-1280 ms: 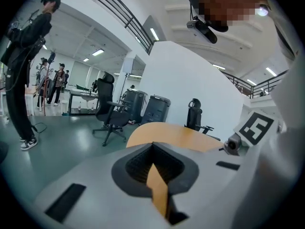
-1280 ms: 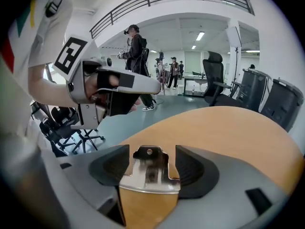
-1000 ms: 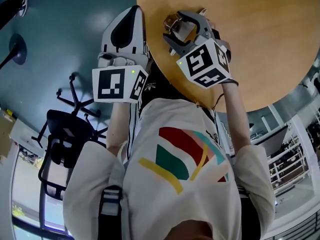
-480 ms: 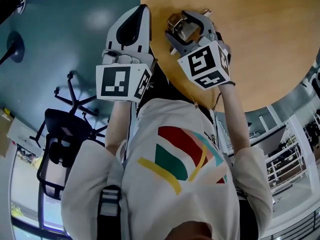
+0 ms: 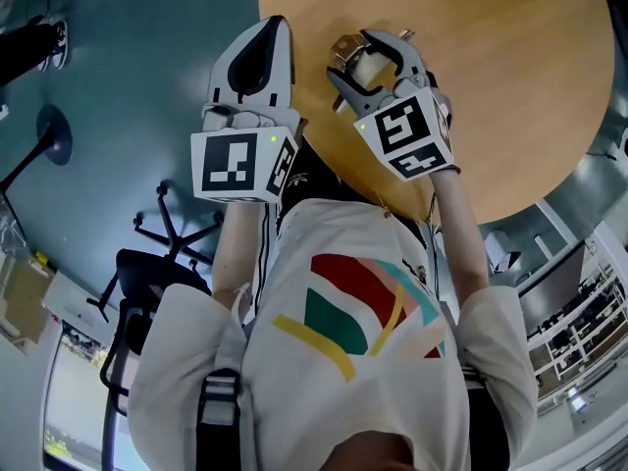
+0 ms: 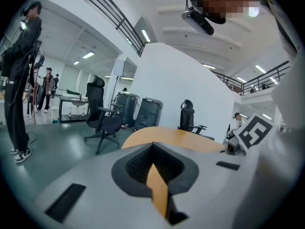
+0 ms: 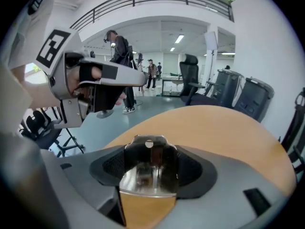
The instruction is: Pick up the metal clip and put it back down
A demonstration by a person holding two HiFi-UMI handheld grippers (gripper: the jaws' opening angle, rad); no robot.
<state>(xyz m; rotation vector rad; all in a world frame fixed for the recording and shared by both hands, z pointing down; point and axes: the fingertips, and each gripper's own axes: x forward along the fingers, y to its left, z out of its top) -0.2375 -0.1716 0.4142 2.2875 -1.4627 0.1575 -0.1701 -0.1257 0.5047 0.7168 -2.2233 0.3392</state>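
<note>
My right gripper (image 5: 359,59) is shut on the shiny metal clip (image 5: 353,55) and holds it over the near edge of the round wooden table (image 5: 500,77). In the right gripper view the clip (image 7: 149,168) stands upright between the jaws of my right gripper (image 7: 148,185), with the tabletop (image 7: 214,128) beyond. My left gripper (image 5: 263,42) is shut and holds nothing. It hangs beside the table's rim, left of the right gripper. In the left gripper view the shut left gripper (image 6: 156,180) points over the table (image 6: 176,137), and the clip (image 6: 230,147) shows at the far right.
A black office chair (image 5: 147,283) stands on the teal floor below left of the table. More chairs (image 6: 102,118) and dark bins (image 6: 147,112) stand across the room. People (image 6: 21,80) stand at the left.
The head camera has shifted, so the table sits a little further left in view. Both grippers keep their pose; the right one still holds the clip.
</note>
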